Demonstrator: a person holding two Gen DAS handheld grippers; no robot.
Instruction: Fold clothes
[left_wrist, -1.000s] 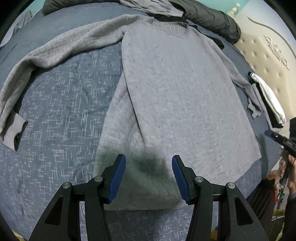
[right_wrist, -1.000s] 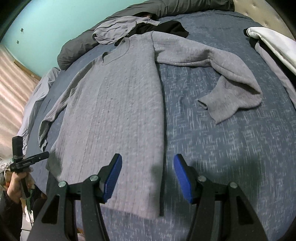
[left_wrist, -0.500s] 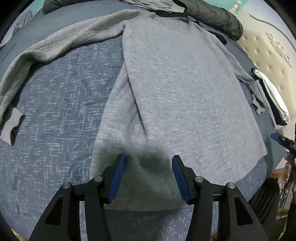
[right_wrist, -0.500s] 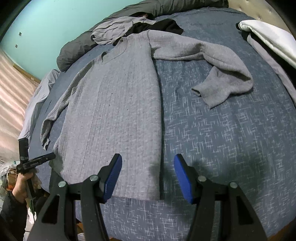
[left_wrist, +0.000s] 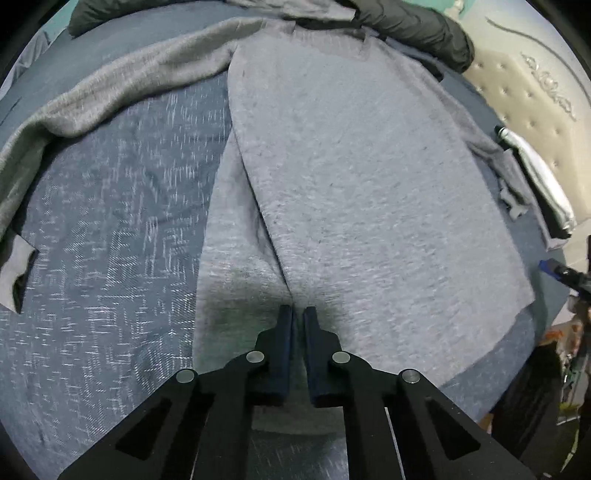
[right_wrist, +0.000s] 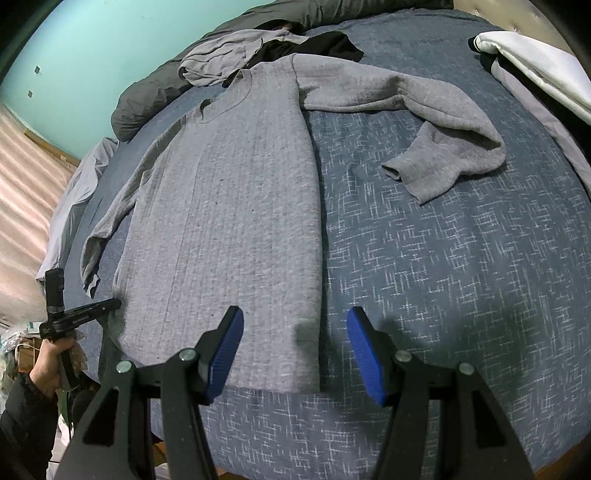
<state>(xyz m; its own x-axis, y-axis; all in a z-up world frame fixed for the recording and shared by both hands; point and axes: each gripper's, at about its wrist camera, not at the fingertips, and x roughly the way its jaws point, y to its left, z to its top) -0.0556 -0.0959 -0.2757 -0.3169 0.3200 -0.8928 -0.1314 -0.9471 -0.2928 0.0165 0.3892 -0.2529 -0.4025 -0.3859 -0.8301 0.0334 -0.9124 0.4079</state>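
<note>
left wrist view: the left gripper (left_wrist: 298, 314) is low over the near hem of the grey sweater (left_wrist: 351, 177), its dark blue pads drawn almost together on a raised ridge of the knit where a crease runs up the body; whether fabric sits between them i cannot tell for sure, but the jaws are closed down to a thin slit. right wrist view: the right gripper (right_wrist: 295, 347) hovers above the sweater's near right corner with its blue pads (right_wrist: 229, 347) wide apart, holding nothing, one pad over the knit and the other over bare cover. at the left edge of that view a hand (right_wrist: 55, 365) in a dark sleeve grips the left tool's handle.

the sweater lies flat, front up, across a bed (right_wrist: 461, 277) covered in blue fabric with a white hatch pattern, hem toward the near edge, neckline toward the far edge. one sleeve lies spread toward the left edge, the other bends back on itself toward the right edge. a turquoise wall (right_wrist: 92, 44) stands behind, a tufted beige headboard (left_wrist: 532, 96) to one side.

one sweater, two sleeves, two grippers. a crumpled grey garment (right_wrist: 221, 59) and a dark duvet (right_wrist: 155, 99) lie at the far edge; a white and dark folded stack (right_wrist: 535, 62) sits at the right edge.
</note>
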